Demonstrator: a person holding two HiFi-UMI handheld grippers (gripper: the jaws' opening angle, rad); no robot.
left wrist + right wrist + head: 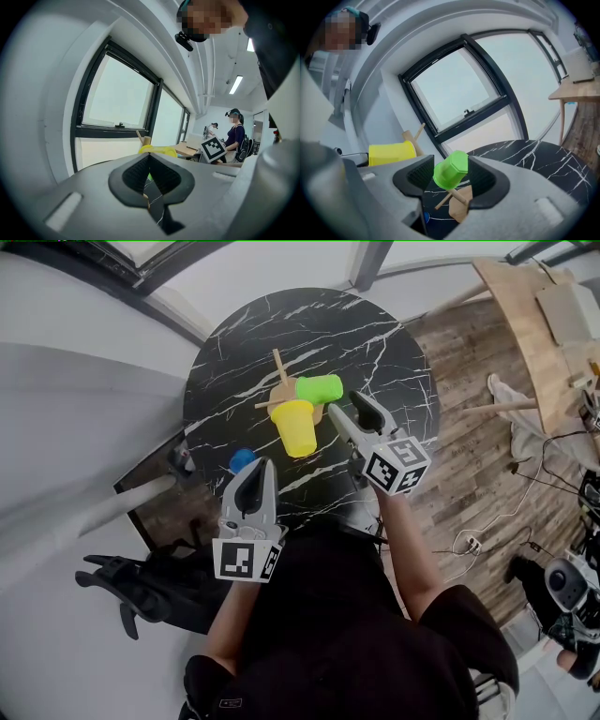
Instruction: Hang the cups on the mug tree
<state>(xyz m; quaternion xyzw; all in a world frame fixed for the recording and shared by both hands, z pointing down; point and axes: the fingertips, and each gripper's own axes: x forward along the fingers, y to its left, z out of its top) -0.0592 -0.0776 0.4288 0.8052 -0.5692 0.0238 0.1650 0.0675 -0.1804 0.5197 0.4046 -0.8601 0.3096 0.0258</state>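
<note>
Right gripper [356, 409] jaws apart, gripping nothing. Green cup [451, 169] hangs on a mug tree [281, 388] peg between them, seemingly untouched. Yellow cup [296, 427] hung too. Left gripper [150, 161] clenched, empty, near unhung blue cup [242, 460] on table [375, 334]. Risk: a crooked pull-back snags the green cup, dragging it off or tipping the tree.
</note>
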